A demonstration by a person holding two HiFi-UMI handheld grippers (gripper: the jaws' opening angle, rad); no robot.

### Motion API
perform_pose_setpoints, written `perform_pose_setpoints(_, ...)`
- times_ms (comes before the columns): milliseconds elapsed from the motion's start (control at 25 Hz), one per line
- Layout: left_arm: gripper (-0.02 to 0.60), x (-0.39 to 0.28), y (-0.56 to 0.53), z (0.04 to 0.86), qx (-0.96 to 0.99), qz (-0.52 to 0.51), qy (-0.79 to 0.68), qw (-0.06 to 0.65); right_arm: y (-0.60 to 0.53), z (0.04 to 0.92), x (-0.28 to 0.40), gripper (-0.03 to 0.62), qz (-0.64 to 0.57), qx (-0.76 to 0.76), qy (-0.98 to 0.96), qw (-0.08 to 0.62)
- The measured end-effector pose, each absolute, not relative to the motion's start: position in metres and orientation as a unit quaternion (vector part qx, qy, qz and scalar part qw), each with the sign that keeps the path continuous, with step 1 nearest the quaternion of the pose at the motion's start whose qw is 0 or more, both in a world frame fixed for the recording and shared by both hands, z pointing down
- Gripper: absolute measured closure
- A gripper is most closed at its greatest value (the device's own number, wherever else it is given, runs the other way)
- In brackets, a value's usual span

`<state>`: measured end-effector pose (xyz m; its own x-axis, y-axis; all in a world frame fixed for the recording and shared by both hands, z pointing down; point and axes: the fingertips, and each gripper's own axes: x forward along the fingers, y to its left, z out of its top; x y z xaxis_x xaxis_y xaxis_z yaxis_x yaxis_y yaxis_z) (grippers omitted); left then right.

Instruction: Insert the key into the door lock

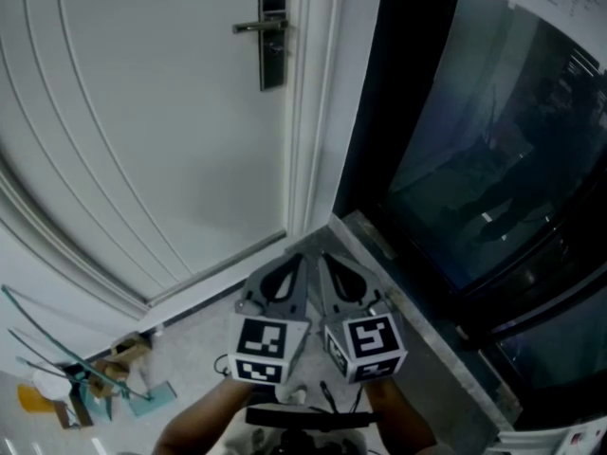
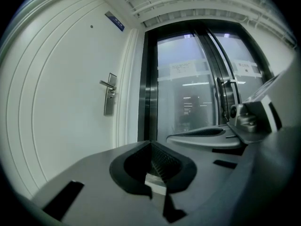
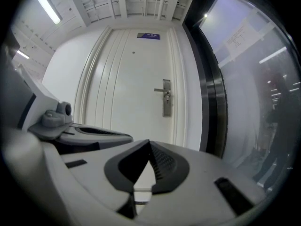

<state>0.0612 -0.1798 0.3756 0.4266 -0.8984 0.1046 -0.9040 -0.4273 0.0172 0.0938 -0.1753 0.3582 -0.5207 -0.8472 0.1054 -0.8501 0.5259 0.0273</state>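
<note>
In the head view I hold the left gripper [image 1: 300, 259] and right gripper [image 1: 323, 259] side by side, low, well apart from the door lock [image 1: 272, 31] on the white door [image 1: 142, 140]. In the left gripper view its jaws are closed on nothing. In the right gripper view its jaws are pressed together the same way, and the lock is ahead.

Dark glass panel [image 1: 493, 140] at right; scattered clutter [image 1: 85, 382] on floor [image 1: 190, 349], lower left.

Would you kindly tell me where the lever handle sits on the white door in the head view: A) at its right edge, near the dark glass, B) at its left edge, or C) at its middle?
A: the lever handle adjoins the frame beside the dark glass.
</note>
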Motion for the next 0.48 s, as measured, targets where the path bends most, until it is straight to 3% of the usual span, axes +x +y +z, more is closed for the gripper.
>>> perform_pose_setpoints(480, 0.578, 0.063, -0.187, 0.373, 0.847, 0.046, -0.528, 0.036, -0.184, 0.357, 0.096, 0.58, 0.011, 0.486, -0.872, 0.06)
